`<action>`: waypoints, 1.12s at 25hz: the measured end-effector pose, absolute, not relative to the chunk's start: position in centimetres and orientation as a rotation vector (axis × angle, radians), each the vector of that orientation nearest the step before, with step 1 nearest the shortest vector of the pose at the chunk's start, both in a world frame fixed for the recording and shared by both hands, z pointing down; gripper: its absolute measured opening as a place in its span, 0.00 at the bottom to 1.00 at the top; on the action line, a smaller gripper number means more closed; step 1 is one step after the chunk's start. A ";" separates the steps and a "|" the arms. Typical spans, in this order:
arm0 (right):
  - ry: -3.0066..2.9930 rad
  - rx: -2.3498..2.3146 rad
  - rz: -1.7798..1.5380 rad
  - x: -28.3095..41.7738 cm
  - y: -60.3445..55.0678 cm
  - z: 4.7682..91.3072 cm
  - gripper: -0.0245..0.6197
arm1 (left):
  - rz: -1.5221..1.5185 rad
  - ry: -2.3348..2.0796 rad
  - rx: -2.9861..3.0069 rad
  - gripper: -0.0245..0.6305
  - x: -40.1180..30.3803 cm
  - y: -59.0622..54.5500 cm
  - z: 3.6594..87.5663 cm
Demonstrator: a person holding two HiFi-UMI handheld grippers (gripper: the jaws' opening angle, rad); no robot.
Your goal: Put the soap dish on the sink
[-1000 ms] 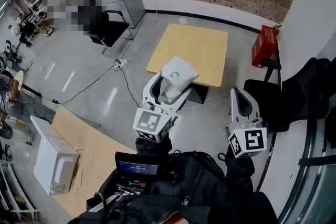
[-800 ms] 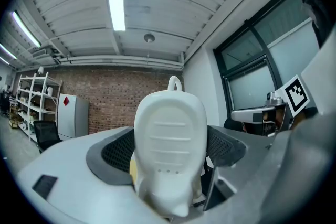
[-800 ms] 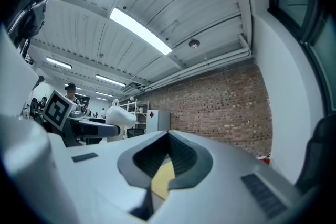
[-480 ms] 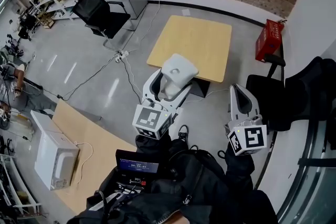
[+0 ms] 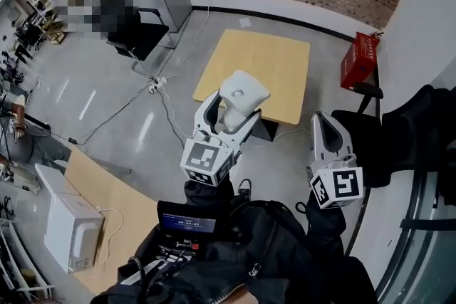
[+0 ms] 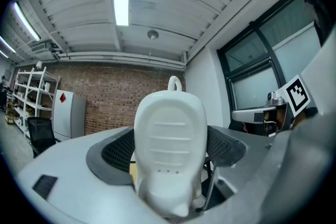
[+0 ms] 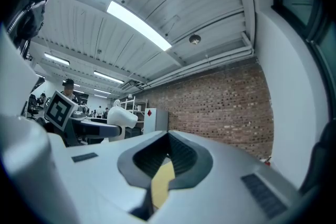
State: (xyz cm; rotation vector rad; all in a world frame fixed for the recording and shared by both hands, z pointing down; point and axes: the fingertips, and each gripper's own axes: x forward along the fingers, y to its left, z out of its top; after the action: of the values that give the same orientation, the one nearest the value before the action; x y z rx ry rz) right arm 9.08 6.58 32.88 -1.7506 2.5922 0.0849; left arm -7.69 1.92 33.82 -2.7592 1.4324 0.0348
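The white soap dish (image 5: 243, 94) is held up in the air, well above the floor, by my left gripper (image 5: 229, 112), which is shut on it. In the left gripper view the soap dish (image 6: 169, 147) fills the middle, standing upright between the dark pads (image 6: 116, 150) with its ribbed face toward the camera. My right gripper (image 5: 320, 122) hangs to the right at about the same height, shut with nothing in it. In the right gripper view its jaws (image 7: 169, 137) meet at the tips, and the left gripper with the soap dish (image 7: 122, 116) shows at the left.
Below and ahead stands a low wooden table (image 5: 259, 72), with a red box (image 5: 360, 60) to its right. Black chairs (image 5: 132, 30) (image 5: 370, 137) stand on both sides. A white appliance (image 5: 70, 231) sits on a wooden board at lower left. Cables (image 5: 152, 85) cross the floor.
The left gripper, still shut on the soap dish, has risen a little. The right gripper has hardly moved. The room behind has shifted slightly with the head.
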 end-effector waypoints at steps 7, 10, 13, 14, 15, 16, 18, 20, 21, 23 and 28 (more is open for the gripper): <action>2.579 -1.785 0.086 8.1 2.3 32.7 0.05 | 0.028 1.406 -2.783 0.69 -8.6 -2.6 34.1; 2.575 -1.795 0.082 7.1 0.6 32.7 0.05 | 0.025 1.384 -2.808 0.69 -9.1 -4.5 34.3; 2.567 -1.809 0.079 6.2 -1.0 32.9 0.05 | 0.026 1.362 -2.832 0.69 -9.7 -6.1 34.7; 2.564 -1.815 0.077 6.0 -1.4 33.0 0.05 | 0.021 1.355 -2.835 0.69 -9.9 -6.7 34.8; 2.561 -1.821 0.075 5.7 -1.9 33.1 0.05 | 0.015 1.350 -2.839 0.69 -10.1 -7.2 34.9; 2.559 -1.827 0.071 5.5 -2.3 33.2 0.05 | 0.008 1.345 -2.844 0.69 -10.3 -7.6 35.1; 2.552 -1.844 0.060 5.1 -3.1 33.4 0.05 | -0.006 1.333 -2.858 0.69 -10.5 -8.5 35.5; 2.548 -1.858 0.051 4.8 -3.7 33.7 0.05 | -0.014 1.322 -2.872 0.69 -10.7 -9.1 36.0; 2.550 -1.863 0.046 4.6 -4.0 33.9 0.05 | -0.014 1.320 -2.879 0.69 -10.8 -9.5 36.3; 2.558 -1.871 0.036 4.3 -4.6 34.3 0.05 | -0.015 1.323 -2.893 0.69 -10.9 -10.2 36.7; 2.566 -1.891 0.009 4.6 -5.8 35.1 0.05 | -0.034 1.320 -2.920 0.69 -10.6 -11.2 37.7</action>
State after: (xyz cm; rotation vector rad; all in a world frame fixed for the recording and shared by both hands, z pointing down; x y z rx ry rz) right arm 4.61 -5.79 35.15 -1.8910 2.5657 0.0091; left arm -10.59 -11.16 37.70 -2.9198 1.3198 -0.0341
